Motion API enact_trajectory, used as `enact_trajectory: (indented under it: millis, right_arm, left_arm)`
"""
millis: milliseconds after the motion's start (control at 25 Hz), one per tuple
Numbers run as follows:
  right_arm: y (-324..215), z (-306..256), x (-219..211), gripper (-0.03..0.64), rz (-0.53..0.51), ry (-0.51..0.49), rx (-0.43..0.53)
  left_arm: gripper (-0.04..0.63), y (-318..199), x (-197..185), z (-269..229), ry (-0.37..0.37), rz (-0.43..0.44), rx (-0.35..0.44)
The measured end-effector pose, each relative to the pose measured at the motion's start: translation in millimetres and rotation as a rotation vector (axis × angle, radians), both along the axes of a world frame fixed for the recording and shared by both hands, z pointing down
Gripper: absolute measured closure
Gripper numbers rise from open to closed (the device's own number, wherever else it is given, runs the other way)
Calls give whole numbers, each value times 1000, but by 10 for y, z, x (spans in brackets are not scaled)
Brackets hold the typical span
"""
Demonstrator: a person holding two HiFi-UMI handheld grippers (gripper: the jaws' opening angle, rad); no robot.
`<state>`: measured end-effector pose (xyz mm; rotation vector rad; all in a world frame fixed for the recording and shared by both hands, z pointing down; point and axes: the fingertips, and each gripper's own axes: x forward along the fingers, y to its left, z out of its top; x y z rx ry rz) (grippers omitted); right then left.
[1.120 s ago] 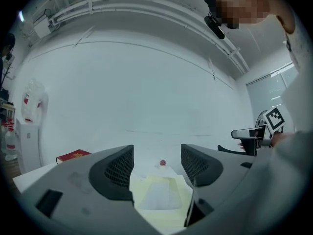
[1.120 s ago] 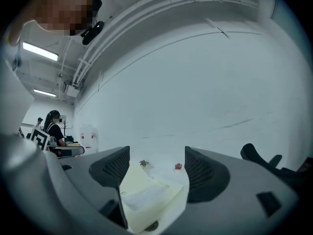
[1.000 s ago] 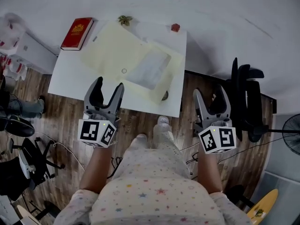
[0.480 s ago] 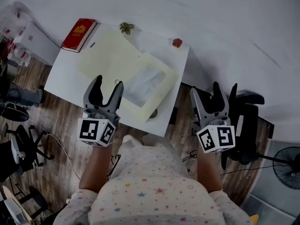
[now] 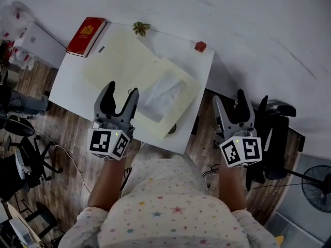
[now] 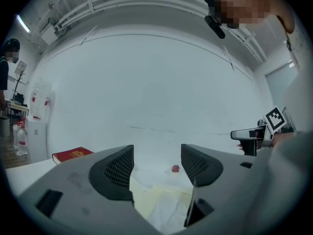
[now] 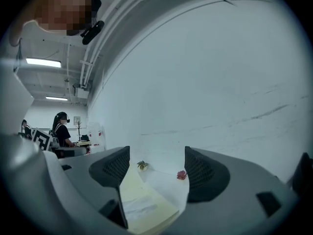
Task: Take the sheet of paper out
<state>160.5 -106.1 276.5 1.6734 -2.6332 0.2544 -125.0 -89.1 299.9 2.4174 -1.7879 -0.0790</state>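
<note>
A large pale yellow envelope [image 5: 119,61] lies across the white table [image 5: 77,92], with a second pale folder [image 5: 178,99] overlapping it at the near right. A white sheet of paper [image 5: 164,93] shows through that folder, also in the left gripper view as the sheet [image 6: 166,212] and in the right gripper view as the sheet [image 7: 139,204]. My left gripper [image 5: 120,96] hovers open over the table's near edge, left of the sheet, holding nothing. My right gripper [image 5: 231,102] is open and empty, off the table's right side above the floor.
A red book [image 5: 86,36] lies at the table's far left corner. A small green plant [image 5: 140,28] and a small red flower [image 5: 200,46] stand along the far edge by the white wall. A black office chair [image 5: 271,138] stands right of the table, a fan [image 5: 314,187] beyond it.
The view has shifted, so the table sits closer under both grippers. The left gripper now reaches over the table's near edge. Both stay open and empty.
</note>
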Motion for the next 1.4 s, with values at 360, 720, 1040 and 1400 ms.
enact_trajectory:
  millis: [360,720,1040,1400]
  right_arm:
    - [-269,-30,-260,282,102,-1,10]
    - [-383,62,-376,284,157,7,-9]
    - [-554,65,-258,286,120,13,-24]
    - [-651,110,-126,286,89,12,-25]
  left_arm:
    - [318,-533,-247,-29,4,103,18]
    - [318,-871,-279,158,9,183,-17]
    - [318,-951,-96,223,2,174,-40]
    - [318,-928,74,399,-15,156,-73]
